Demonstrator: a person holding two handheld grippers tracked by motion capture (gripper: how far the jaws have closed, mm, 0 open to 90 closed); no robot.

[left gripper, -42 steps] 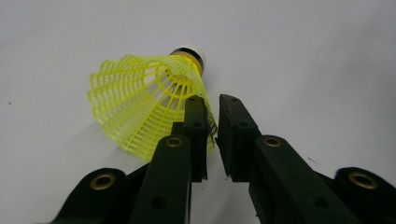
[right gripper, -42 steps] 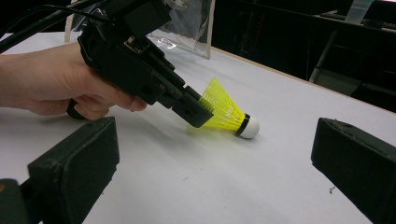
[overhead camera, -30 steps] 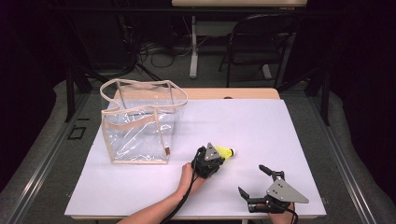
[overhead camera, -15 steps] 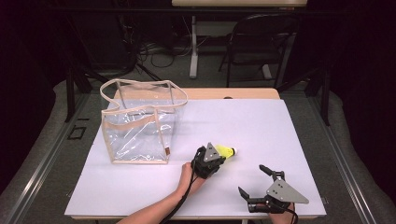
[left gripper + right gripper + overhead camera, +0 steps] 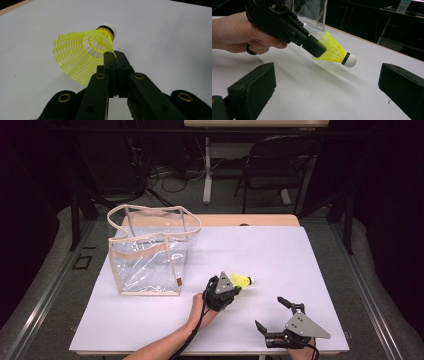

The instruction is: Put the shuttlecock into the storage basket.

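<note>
The yellow shuttlecock (image 5: 242, 281) is off the bench (image 5: 300, 255), clamped by the edge of its mesh skirt in my left hand-held gripper (image 5: 231, 289); in the left gripper view the two black jaws meet on the skirt rim, with the white cork tip pointing away from me. It hangs over the middle of the bench, nearer the front edge than the back. The clear bag (image 5: 150, 251) stands upright toward the left edge, mouth open at the top, apart from the shuttlecock. My right hand-held gripper (image 5: 272, 314) rests near the front right corner, jaws wide and empty. I judge the step in hand to be carriage after pickup. The next move calls for lifting the shuttlecock clear of the bag rim, then lowering it inside before releasing.
</note>
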